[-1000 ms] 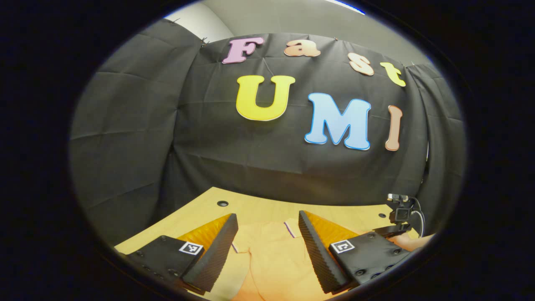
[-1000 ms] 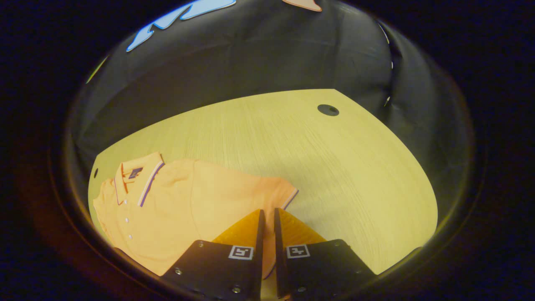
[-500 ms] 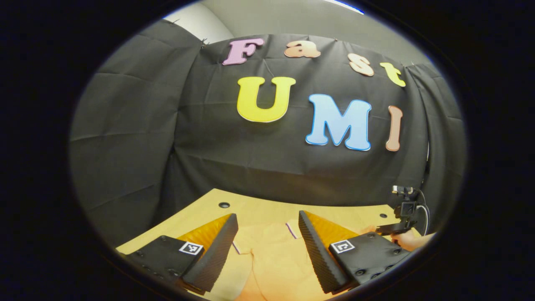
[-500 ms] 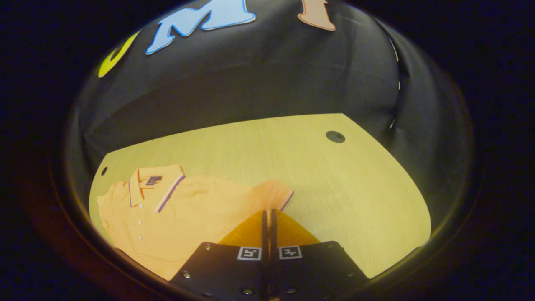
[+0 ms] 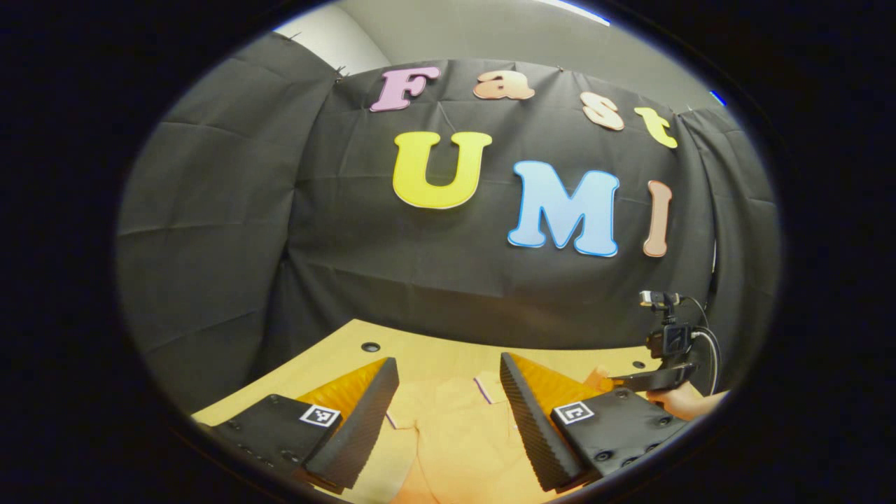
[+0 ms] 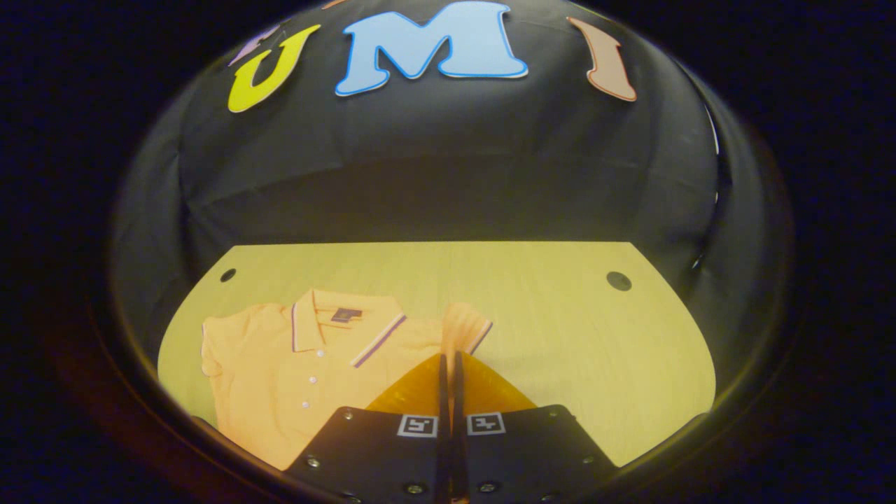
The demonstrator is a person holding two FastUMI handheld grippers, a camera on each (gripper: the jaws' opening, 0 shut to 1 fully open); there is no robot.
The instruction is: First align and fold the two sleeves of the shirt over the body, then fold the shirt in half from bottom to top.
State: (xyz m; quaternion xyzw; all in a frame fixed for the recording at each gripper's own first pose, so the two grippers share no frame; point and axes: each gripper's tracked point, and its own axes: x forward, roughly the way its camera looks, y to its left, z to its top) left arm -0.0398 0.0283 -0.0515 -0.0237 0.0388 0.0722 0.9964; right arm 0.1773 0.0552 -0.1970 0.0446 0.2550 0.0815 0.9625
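On the pale wooden table (image 6: 560, 315), toward seven o'clock in my right gripper view, lies the orange polo shirt (image 6: 280, 364), flat, collar up toward twelve, with white buttons down the placket and a striped trim on collar and cuff. Its knit looks soft and matte against the fine straight grain of the wood. My right gripper (image 6: 449, 360) is clenched on the sleeve (image 6: 463, 329), which stands up in a narrow pinched fold just beyond my tips, lifted off the table; the cloth between the fingers is hidden by them.

My left gripper view gives only a low strip of the same shirt (image 5: 455, 427), cut off at six o'clock, with a short trim edge at twelve of it. My left gripper (image 5: 448, 371) is released, ribbed fingers spread wide above the cloth, touching nothing I can see. At three o'clock that view also catches the other gripper (image 5: 654, 378), dark and wedge-shaped, with a cabled camera on top and part of the hand (image 5: 689, 402) holding it.
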